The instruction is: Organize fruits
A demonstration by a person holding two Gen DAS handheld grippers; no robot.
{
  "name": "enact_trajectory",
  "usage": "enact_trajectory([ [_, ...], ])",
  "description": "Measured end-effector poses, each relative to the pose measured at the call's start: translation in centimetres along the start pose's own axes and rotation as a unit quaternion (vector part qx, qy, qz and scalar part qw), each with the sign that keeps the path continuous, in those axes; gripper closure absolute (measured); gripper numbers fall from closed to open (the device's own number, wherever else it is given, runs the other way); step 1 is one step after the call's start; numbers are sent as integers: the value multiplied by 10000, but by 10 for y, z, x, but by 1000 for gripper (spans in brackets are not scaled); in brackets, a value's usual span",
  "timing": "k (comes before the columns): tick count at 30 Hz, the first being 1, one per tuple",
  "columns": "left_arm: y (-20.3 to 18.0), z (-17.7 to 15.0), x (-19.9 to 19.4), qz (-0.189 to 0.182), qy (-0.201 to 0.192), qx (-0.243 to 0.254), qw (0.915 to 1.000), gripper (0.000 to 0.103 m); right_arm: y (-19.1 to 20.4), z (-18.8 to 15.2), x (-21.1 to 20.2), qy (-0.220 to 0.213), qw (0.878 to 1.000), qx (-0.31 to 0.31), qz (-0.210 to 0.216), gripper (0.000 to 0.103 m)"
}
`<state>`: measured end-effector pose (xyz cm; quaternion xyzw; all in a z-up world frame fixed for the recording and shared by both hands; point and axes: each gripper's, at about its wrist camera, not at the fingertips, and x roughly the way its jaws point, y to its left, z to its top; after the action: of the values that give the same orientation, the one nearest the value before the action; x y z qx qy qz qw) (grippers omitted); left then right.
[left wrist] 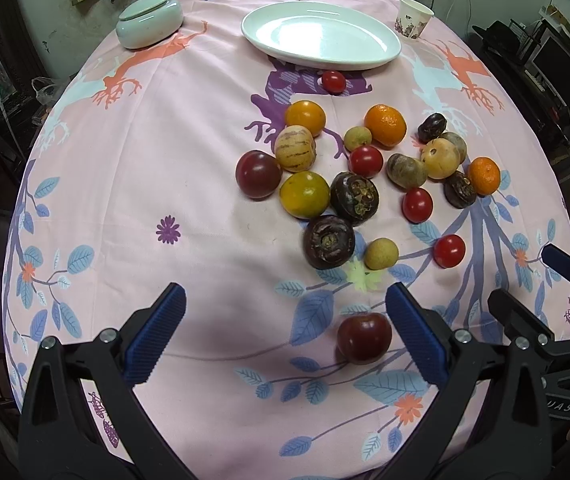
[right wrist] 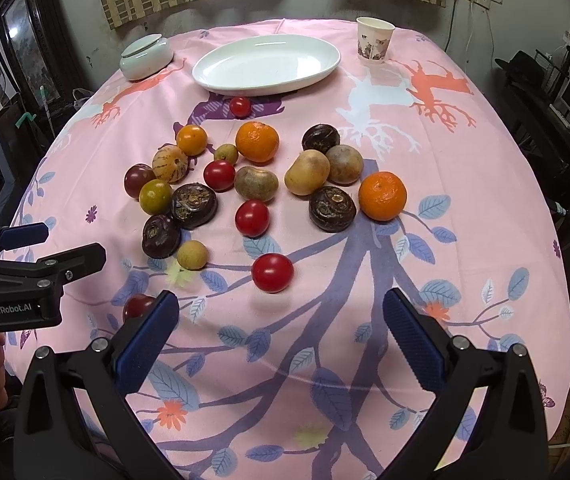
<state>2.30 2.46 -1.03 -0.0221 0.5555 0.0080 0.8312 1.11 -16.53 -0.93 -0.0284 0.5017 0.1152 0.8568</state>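
altogether five red tomatoes [right wrist: 272, 272], two tangerines [right wrist: 382, 195], one plate [right wrist: 221, 76]

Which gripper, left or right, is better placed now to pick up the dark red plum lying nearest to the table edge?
Left. The dark red plum lies just ahead of the left gripper, near its right finger, jaws open. For the right gripper the plum sits outside its left finger, half hidden.

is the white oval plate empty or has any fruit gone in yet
Empty. The white oval plate shows only its bare glossy inside in both views; the nearest cherry tomato lies on the tablecloth beside it.
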Motion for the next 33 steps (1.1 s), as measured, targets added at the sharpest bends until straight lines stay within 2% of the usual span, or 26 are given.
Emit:
enact_trajectory([
  [33,0,-4,2,9,37,4,10000,2,-2,-4,1,52,10000,42,62,1],
])
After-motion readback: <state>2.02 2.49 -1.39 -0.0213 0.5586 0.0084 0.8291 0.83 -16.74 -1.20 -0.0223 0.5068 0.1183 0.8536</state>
